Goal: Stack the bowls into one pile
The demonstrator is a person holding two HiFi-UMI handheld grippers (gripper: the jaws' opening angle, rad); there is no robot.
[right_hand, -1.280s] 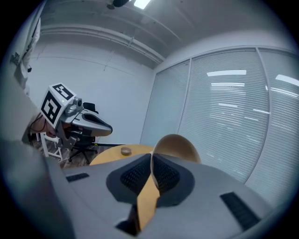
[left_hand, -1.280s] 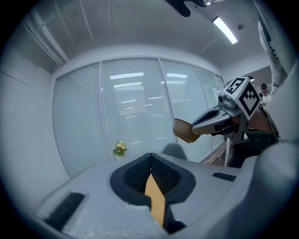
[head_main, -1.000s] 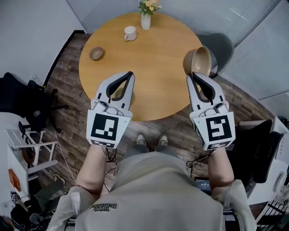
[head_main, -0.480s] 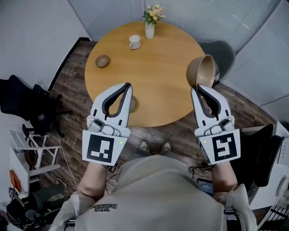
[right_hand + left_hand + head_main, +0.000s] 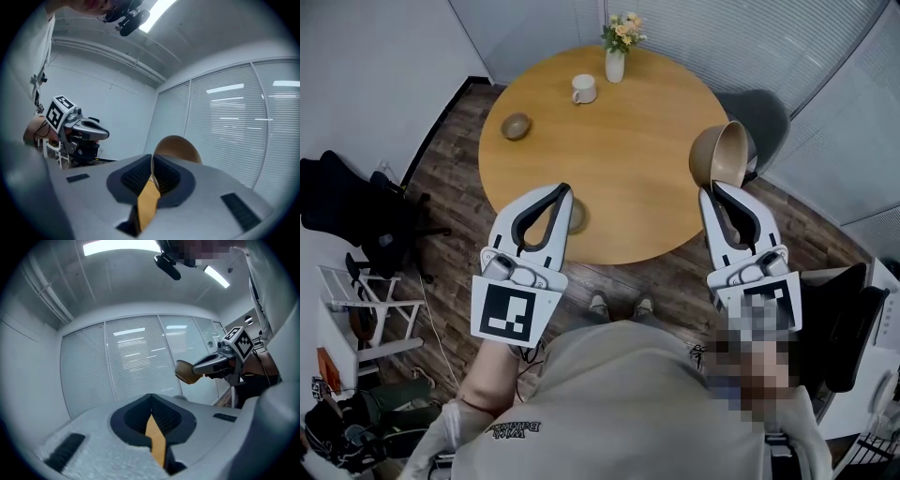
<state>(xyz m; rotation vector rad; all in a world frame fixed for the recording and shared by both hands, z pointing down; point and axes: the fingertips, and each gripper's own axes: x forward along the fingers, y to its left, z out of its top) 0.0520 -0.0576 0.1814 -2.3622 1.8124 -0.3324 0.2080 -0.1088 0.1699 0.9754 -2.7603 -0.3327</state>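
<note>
I am standing at the near side of a round wooden worktop [image 5: 628, 131], holding a claw out level in each hand.

My right claw [image 5: 715, 187] is clamping the big bowl [image 5: 722, 155] by its rim. That bowl is a smooth tan-brown, deep and round-bodied, with a paler edge. It is tipped on its side in the air, and in the head view it is overlapping the worktop's right edge. In the right gripper view its dome [image 5: 176, 146] is rising just past the jaws of the right claw [image 5: 151, 159]. The jaws are closing flat on the thin tan wall running back between them.

My left claw [image 5: 565, 187] is hanging over the worktop's near edge. Its jaws are also pressing together on a thin tan edge, which is showing as a narrow strip in the left gripper view [image 5: 156, 441]. From the head view this looks like the small bowl [image 5: 576, 217], a brown shape peeking out just beside the tip, mostly hidden by the claw.

A third bowl [image 5: 516, 125], small, shallow and grey-brown, is sitting upright near the worktop's far left edge, well apart from both claws.

At the far side a white vase [image 5: 616, 64] with flowers is standing, and a white mug [image 5: 583, 89] is sitting near it.
</note>
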